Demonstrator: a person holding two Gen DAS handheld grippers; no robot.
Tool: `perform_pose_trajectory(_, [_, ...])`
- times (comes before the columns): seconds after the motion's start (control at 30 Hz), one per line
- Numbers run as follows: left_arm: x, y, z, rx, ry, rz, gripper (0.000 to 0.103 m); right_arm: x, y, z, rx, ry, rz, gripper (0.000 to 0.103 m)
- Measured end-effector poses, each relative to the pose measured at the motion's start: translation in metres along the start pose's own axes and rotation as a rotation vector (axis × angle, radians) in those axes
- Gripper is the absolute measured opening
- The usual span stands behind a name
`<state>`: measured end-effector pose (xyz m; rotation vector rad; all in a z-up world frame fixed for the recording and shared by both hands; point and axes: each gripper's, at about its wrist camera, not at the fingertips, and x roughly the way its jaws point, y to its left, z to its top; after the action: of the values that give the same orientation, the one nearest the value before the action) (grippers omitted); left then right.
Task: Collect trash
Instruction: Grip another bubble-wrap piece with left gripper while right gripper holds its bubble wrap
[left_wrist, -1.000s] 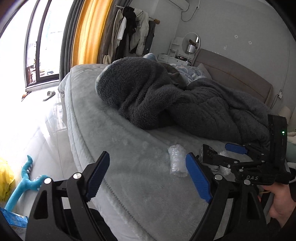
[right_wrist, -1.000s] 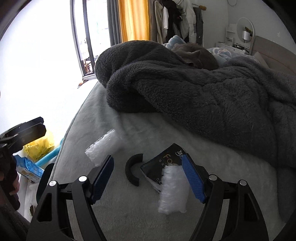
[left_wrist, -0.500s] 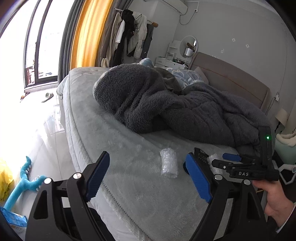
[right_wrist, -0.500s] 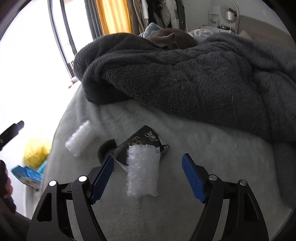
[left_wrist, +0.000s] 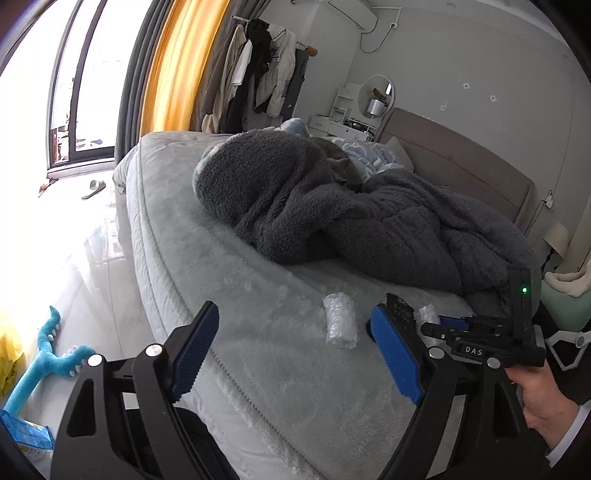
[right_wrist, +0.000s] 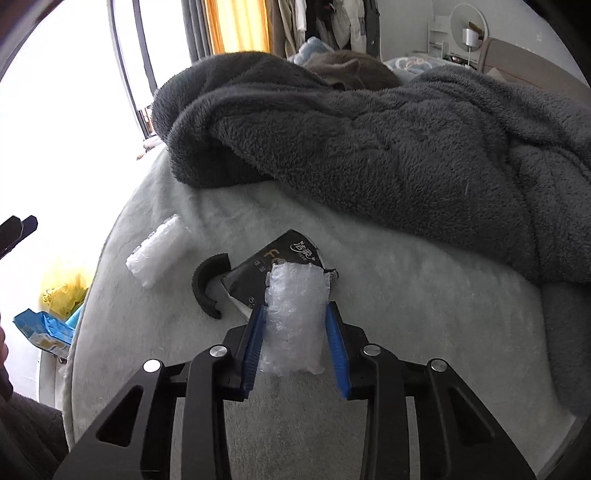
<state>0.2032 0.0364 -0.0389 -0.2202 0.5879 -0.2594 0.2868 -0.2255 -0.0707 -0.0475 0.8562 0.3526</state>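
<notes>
Left wrist view: the left hand-held gripper (left_wrist: 295, 354) hovers released over the pale grey fleece-covered bed (left_wrist: 229, 266), its blue pads wide apart. A clear crumpled bubble-wrap roll (left_wrist: 340, 323) lies on the bed beyond them.

Right wrist view: the right hand-held gripper (right_wrist: 295, 343) has just clenched on a second clear bubble-wrap piece (right_wrist: 295, 317), which overlaps a black printed packet (right_wrist: 266, 273) beside a black curved plastic piece (right_wrist: 207, 284).

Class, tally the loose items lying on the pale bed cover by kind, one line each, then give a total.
Bubble-wrap rolls: 2 (one in the right gripper, at; one at)
Black packet: 1
Black curved piece: 1
Total: 4
</notes>
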Motion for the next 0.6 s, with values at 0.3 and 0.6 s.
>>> perform_pose_trajectory(0.3, [0.002,-0.018,0.003,0.043,0.000,-0.046,0.090,-0.022,-0.019,-0.019,0.033,-0.032,0.004,0.033])
perform_pose_trajectory(0.6, [0.032,-0.037,-0.007,0.115,0.079,-0.034,0.091,-0.029,-0.014,-0.007,0.026,-0.066,0.074,0.033])
